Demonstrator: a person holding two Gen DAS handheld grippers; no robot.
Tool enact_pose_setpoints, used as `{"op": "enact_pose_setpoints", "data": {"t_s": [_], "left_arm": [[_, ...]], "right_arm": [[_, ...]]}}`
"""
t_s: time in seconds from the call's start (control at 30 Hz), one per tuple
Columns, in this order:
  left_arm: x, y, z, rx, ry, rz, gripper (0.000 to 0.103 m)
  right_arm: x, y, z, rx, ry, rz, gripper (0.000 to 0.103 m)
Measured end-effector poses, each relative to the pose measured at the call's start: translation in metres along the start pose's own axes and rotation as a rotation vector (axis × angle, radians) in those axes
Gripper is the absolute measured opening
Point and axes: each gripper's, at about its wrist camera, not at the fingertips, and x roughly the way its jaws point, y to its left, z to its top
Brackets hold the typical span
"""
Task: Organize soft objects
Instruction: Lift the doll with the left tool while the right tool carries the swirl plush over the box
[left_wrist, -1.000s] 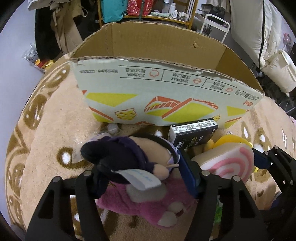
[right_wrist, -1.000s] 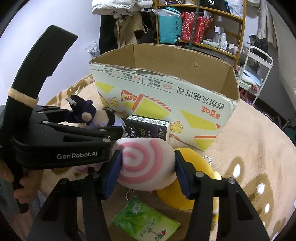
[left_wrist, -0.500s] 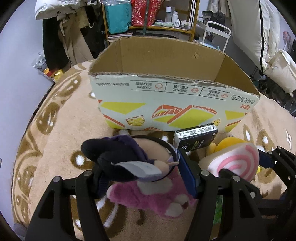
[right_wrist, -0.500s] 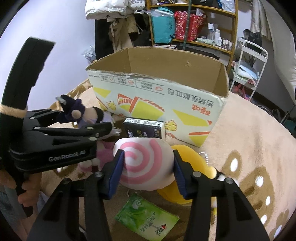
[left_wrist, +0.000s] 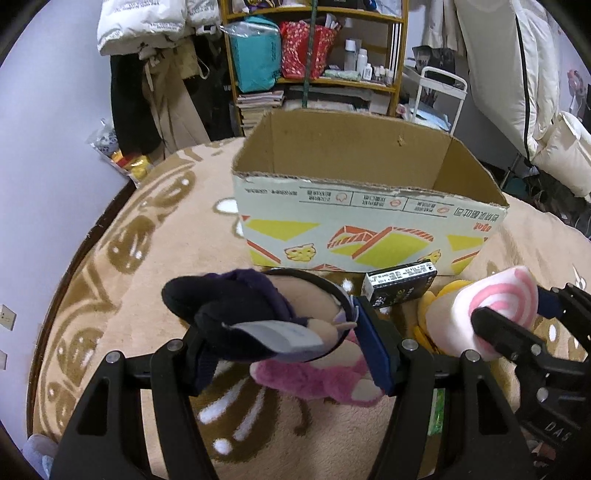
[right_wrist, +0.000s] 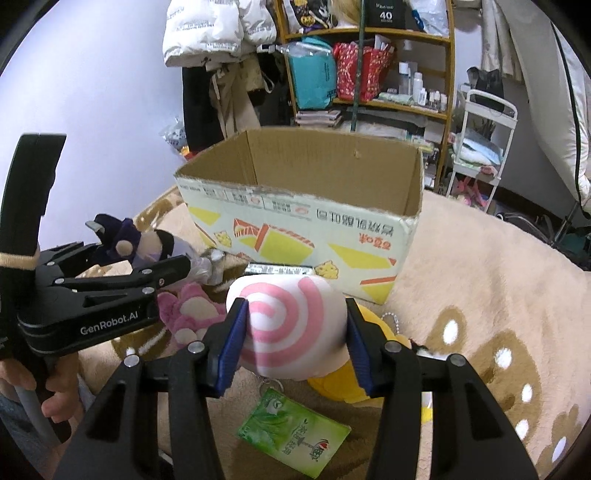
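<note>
An open corrugated cardboard box (left_wrist: 354, 206) stands mid-rug (left_wrist: 177, 236) beyond the left gripper (left_wrist: 284, 343), clamped on a dark-haired plush doll (left_wrist: 258, 314), and the right gripper (right_wrist: 293, 341), squeezing a rounded pink-swirl white plush (right_wrist: 291, 325).

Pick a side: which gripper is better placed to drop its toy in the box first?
Right, marginally. Both grip toys short of the cardboard box; the right gripper and its swirl plush face the opening squarely.
</note>
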Motion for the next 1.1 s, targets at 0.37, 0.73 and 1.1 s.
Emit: {"op": "enact_pose_setpoints", "data": {"t_s": [0.37,0.73,1.1], "left_arm": [[-0.053,0.009,-0.004,-0.016,-0.217,0.108,0.065],[-0.098,0.007,-0.01,-0.003,-0.397,0.102,0.065],[-0.107,-0.007,0.025,0.074,-0.502,0.064,0.065]], "right_arm": [[-0.032,-0.003,0.006,0.047,-0.115,-0.012,0.051],[-0.055,0.0,0.014,0.035,-0.191,-0.031,0.041],[-0.061,-0.01,0.036,0.071,-0.283,-0.009,0.039]]}}
